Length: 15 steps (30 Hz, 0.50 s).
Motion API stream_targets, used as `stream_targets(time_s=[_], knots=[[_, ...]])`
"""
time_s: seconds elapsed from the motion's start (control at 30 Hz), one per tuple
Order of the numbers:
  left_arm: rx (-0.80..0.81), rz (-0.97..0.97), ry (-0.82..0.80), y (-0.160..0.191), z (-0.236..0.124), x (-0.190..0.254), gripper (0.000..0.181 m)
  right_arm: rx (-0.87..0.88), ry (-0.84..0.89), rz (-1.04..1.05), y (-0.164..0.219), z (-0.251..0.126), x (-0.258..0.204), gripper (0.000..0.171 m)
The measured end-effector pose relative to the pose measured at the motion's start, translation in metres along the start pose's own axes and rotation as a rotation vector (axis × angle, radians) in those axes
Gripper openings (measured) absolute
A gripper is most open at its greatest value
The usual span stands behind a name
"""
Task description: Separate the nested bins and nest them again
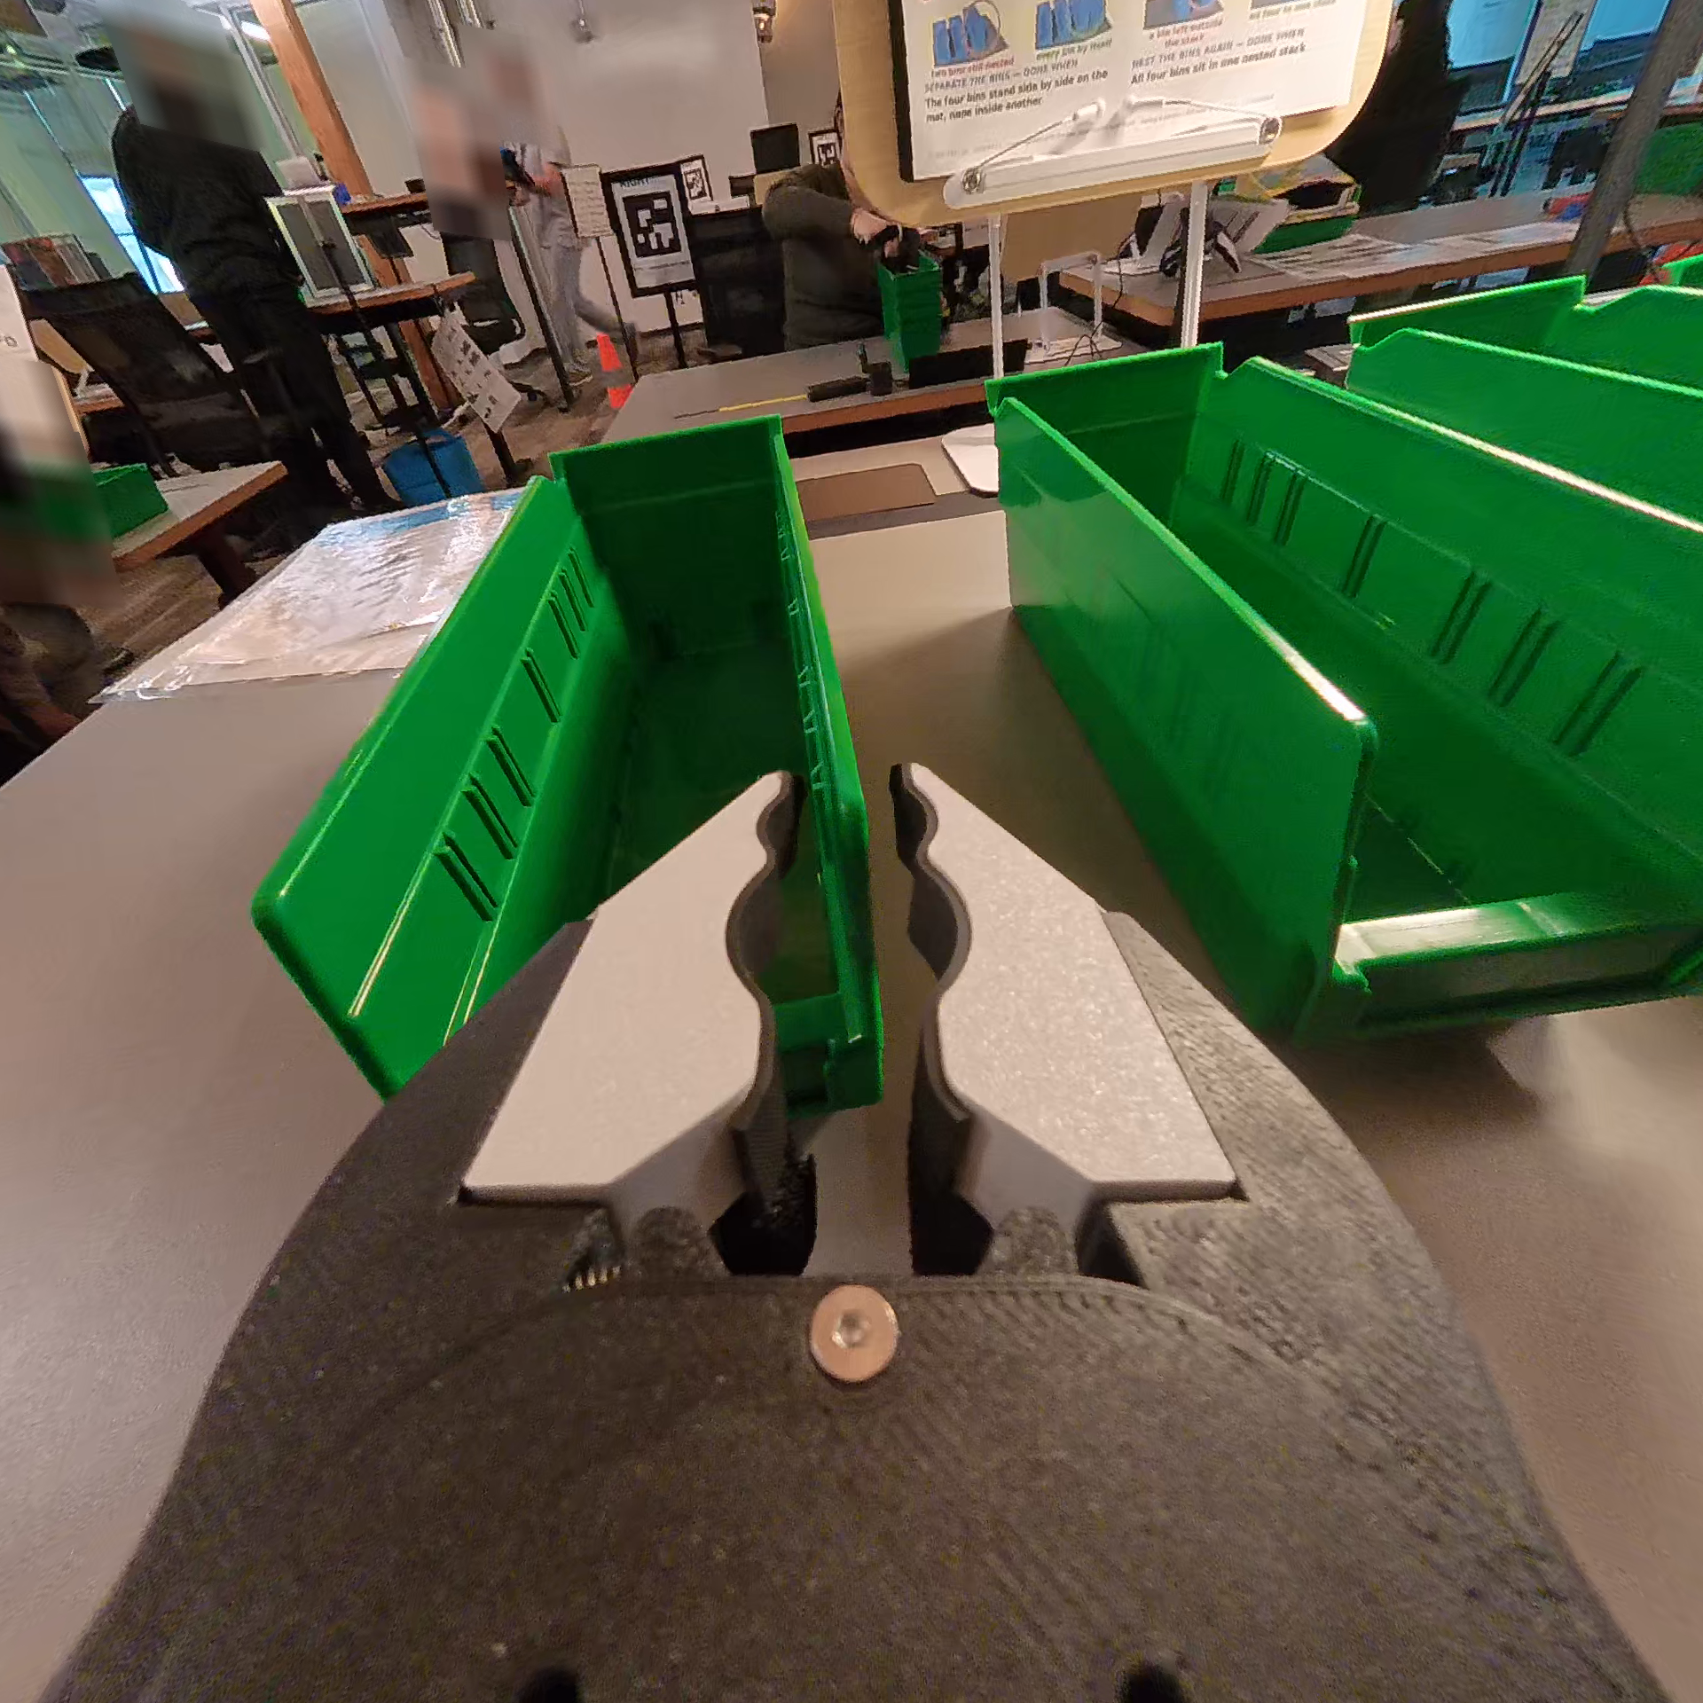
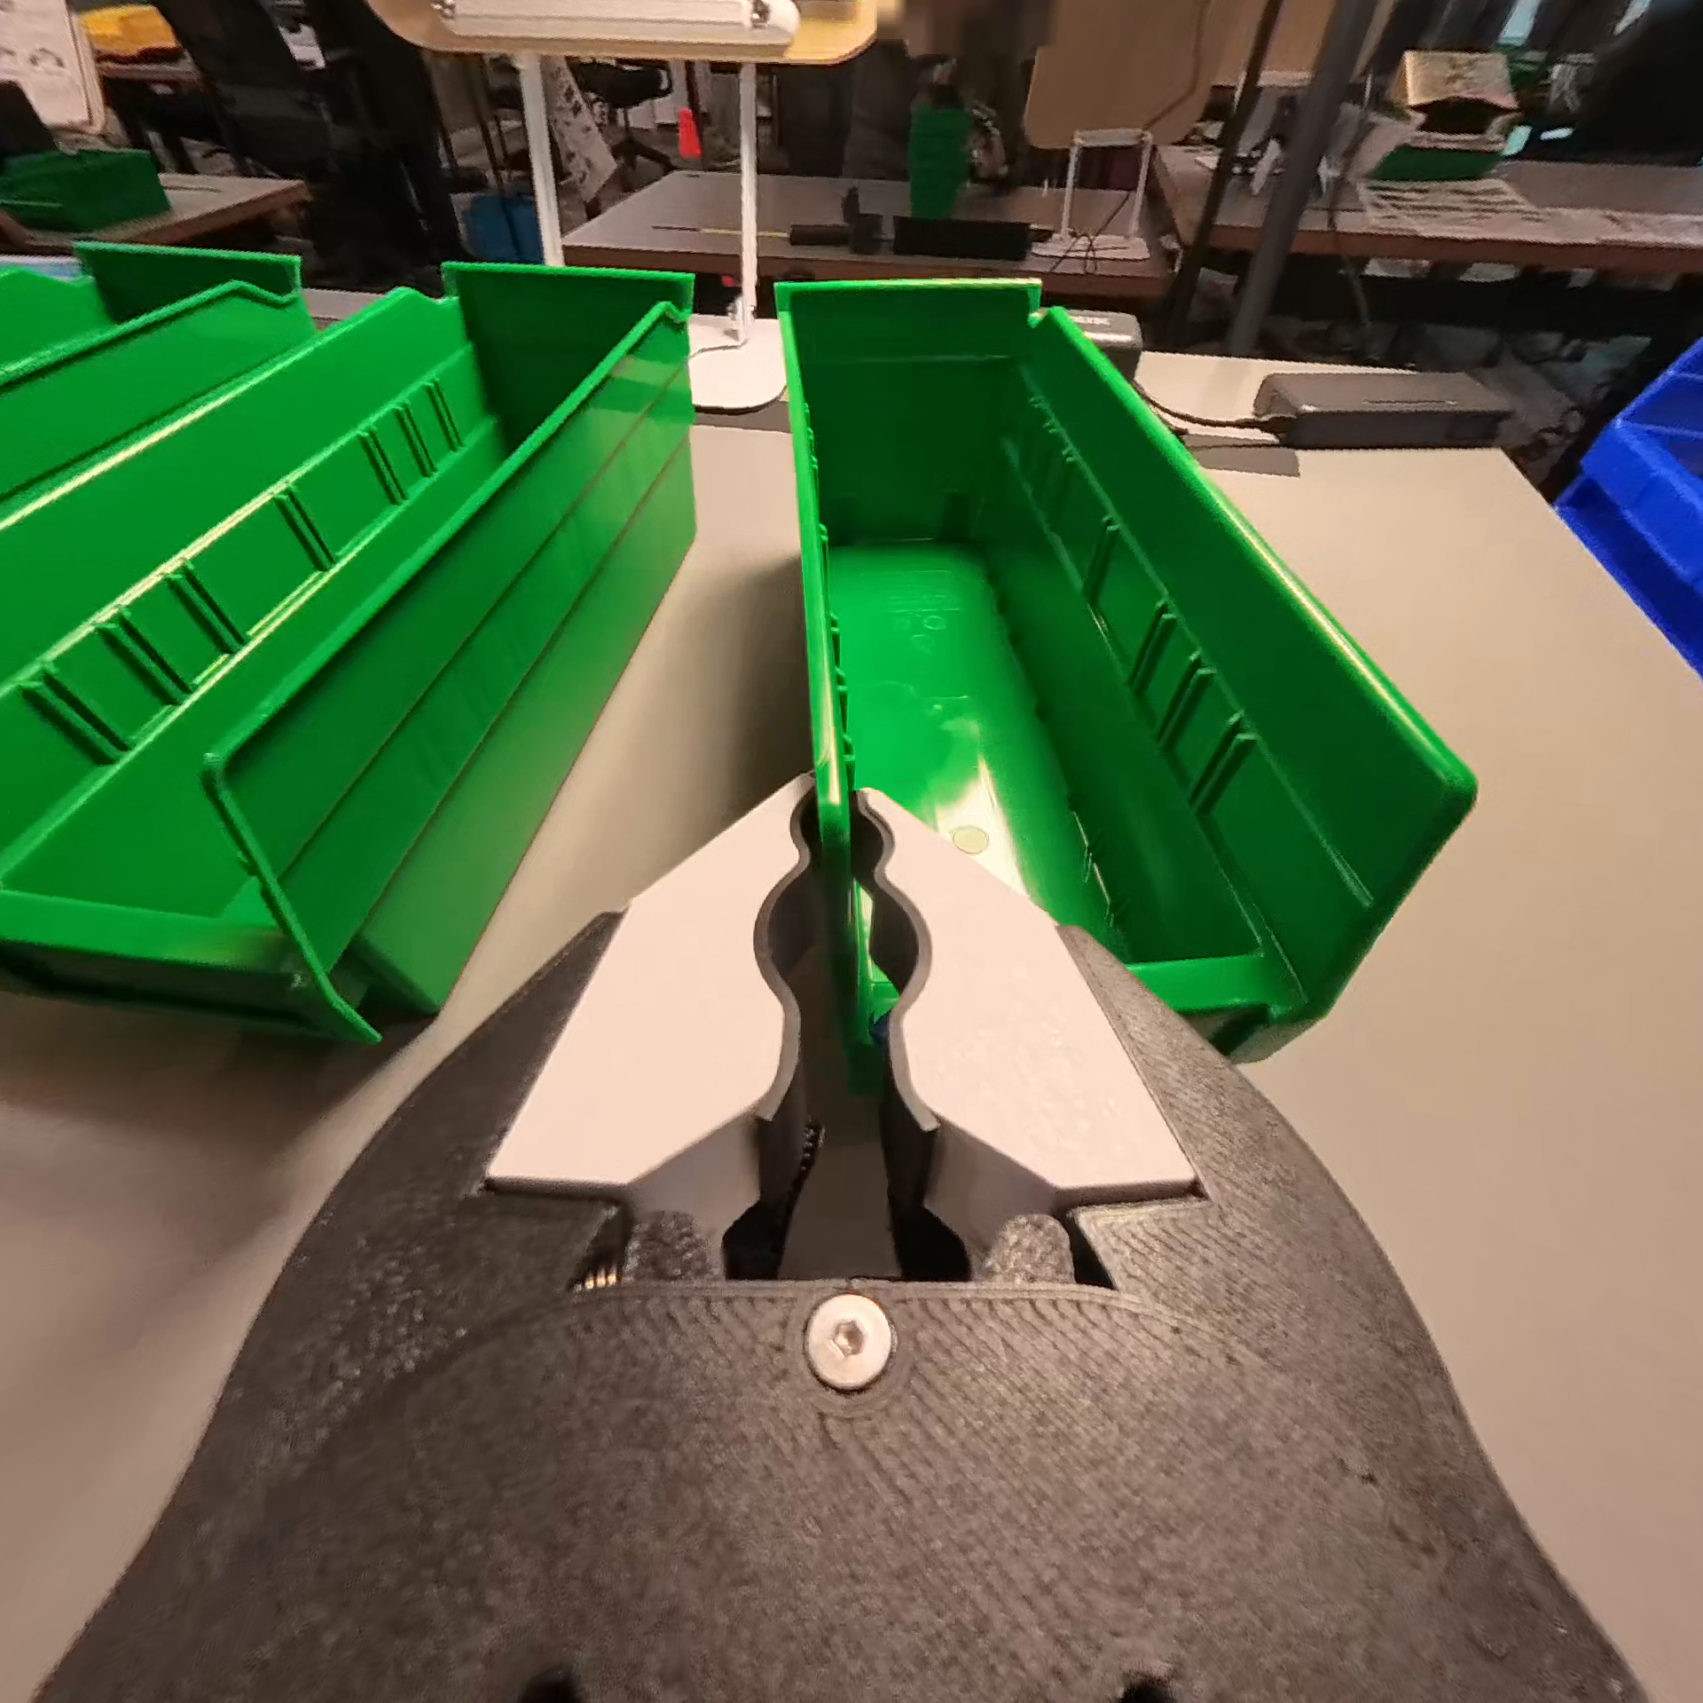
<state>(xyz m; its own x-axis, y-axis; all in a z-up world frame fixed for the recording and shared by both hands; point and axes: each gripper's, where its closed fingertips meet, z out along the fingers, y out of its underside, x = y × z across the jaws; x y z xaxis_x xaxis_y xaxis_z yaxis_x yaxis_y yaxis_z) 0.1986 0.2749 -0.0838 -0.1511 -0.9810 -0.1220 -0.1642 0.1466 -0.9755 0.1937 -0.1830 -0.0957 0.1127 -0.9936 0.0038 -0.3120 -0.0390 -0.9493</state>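
Observation:
Several long green bins stand side by side on the grey table (image 1: 931, 663). In the left wrist view, my left gripper (image 1: 843, 783) straddles the right wall of the leftmost green bin (image 1: 645, 700); its jaws stand slightly apart from the wall on both sides. A second green bin (image 1: 1290, 700) lies to its right, and a third bin (image 1: 1567, 396) beyond that. In the right wrist view, my right gripper (image 2: 837, 792) is shut on the left wall of a green bin (image 2: 1106, 663). Another green bin (image 2: 415, 599) lies to its left.
A sign stand's white base (image 2: 737, 373) stands behind the bins. Blue bins (image 2: 1650, 516) sit at the table's right edge, and a black device (image 2: 1382, 405) at the back. A clear plastic sheet (image 1: 350, 590) lies at the far left. People work at tables beyond. Tip to tip, the grippers are about 45 centimeters apart.

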Motion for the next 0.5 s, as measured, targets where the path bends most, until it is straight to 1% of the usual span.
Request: stream_targets(time_s=[0.2,0.5], knots=[[0.003,-0.009,-0.005,-0.0003,-0.0008,-0.0012,0.019,0.001,0.113,0.019,0.0026,-0.0085,0.0085,0.003],[-0.001,-0.019,-0.003,0.0003,-0.0002,-0.0018,0.016,0.009,0.129,0.037,0.0012,-0.0044,0.0076,0.003]])
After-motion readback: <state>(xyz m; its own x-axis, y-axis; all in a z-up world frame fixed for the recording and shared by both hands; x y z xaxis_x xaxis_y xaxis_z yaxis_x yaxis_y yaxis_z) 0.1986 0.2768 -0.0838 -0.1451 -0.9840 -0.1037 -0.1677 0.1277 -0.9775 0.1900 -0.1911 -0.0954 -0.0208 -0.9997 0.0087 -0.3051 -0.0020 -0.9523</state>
